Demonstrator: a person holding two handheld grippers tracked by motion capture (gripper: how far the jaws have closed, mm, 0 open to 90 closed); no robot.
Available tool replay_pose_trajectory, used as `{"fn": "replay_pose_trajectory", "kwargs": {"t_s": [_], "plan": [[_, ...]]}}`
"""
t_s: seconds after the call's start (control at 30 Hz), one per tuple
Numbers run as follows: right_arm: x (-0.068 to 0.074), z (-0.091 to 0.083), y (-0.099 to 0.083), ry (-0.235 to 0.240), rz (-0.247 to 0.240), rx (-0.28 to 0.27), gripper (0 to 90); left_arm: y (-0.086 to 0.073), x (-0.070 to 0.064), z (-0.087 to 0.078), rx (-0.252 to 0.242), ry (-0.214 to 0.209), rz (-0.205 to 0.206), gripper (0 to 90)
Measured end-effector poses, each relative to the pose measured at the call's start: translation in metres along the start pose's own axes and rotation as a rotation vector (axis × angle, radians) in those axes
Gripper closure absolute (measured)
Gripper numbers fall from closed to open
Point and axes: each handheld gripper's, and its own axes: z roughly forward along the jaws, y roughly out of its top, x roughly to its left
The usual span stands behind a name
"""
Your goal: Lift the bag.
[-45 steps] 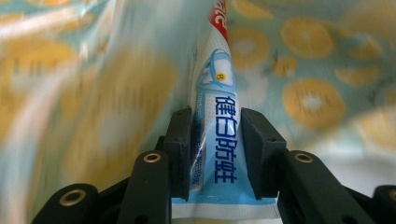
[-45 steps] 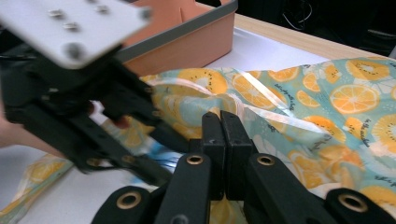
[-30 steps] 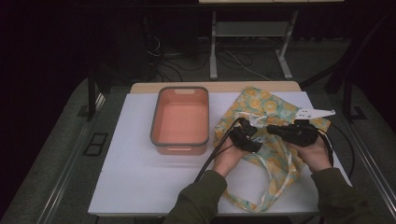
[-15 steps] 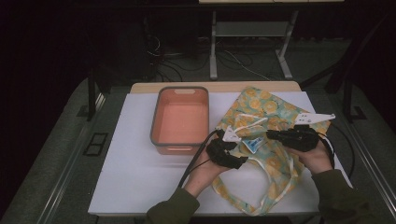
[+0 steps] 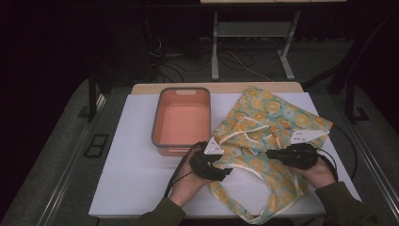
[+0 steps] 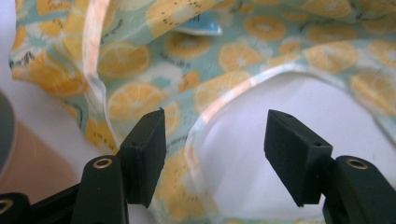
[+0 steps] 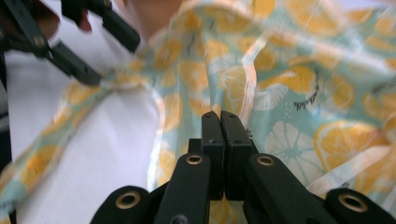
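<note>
Fabric handling: my right gripper [image 7: 220, 116] clenched the lemon-print bag [image 5: 270, 136] to anchor it on the desk [image 5: 127, 179]; my left gripper [image 6: 215, 140] hovered released over its edge.

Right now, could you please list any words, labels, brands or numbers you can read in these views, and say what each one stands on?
No readable text in any view.
Orange-slice printed cloth bag: fruit pattern only; the small blue tag on it is too blurred to read.
Salmon plastic bin with a grey rim: no label shows.
Grey three-cornered plates on the left gripper and right gripper: no marks.
</note>
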Motion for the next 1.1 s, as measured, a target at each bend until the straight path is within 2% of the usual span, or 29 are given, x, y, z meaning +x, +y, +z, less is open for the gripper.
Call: {"fn": "replay_pose_trajectory", "kwargs": {"t_s": [0.1,0.17,0.23,0.27,0.3,0.4,0.47,0.5,0.57,0.63,0.67,0.77,0.83,0.97,1.07,1.1], "plan": [[0.002,0.010,-0.005,0.003,-0.013,0.055,88.8,-0.007,0.002,0.002,0.025,0.023,-0.010,37.3],[0.003,0.017,-0.008,0.000,-0.019,0.088,87.5,-0.012,0.002,0.003,0.046,0.047,-0.003,36.5],[0.005,0.023,-0.011,-0.002,-0.023,0.121,81.7,-0.015,0.002,0.004,0.061,0.058,0.002,35.0],[0.007,0.023,-0.013,-0.013,-0.023,0.124,76.5,-0.016,0.003,0.005,0.064,0.062,0.008,34.5],[0.009,0.022,-0.013,-0.004,-0.019,0.121,74.1,-0.016,0.004,0.006,0.065,0.062,0.009,34.7],[0.016,0.010,-0.013,-0.009,-0.019,0.075,59.8,-0.017,0.007,0.014,0.079,0.073,0.020,35.6],[0.021,0.002,-0.014,-0.009,-0.008,0.050,54.3,-0.017,0.008,0.021,0.091,0.090,0.027,37.9],[0.024,-0.002,-0.015,-0.011,-0.007,0.039,52.1,-0.018,0.009,0.023,0.099,0.097,0.035,40.3],[0.032,-0.007,-0.017,-0.013,-0.013,0.033,50.4,-0.017,0.011,0.025,0.082,0.091,0.023,46.3],[0.039,-0.010,-0.020,-0.007,-0.024,0.032,49.4,-0.017,0.012,0.026,0.071,0.082,0.035,56.3],[0.042,-0.011,-0.022,-0.004,-0.027,0.039,49.2,-0.016,0.013,0.027,0.062,0.074,0.028,61.9],[0.047,-0.008,-0.030,-0.013,-0.042,0.084,48.9,-0.015,0.014,0.029,0.057,0.067,0.029,80.5],[0.047,-0.002,-0.035,-0.022,-0.045,0.132,48.5,-0.014,0.016,0.030,0.060,0.066,0.025,87.9],[0.044,0.010,-0.042,-0.019,-0.046,0.225,43.5,-0.013,0.018,0.028,0.023,0.043,-0.020,89.4],[0.045,0.014,-0.045,-0.008,-0.061,0.247,41.7,-0.010,0.019,0.023,-0.020,0.028,-0.042,89.5],[0.046,0.015,-0.045,-0.018,-0.072,0.250,46.3,-0.009,0.019,0.022,-0.033,0.029,-0.040,89.5]]}}
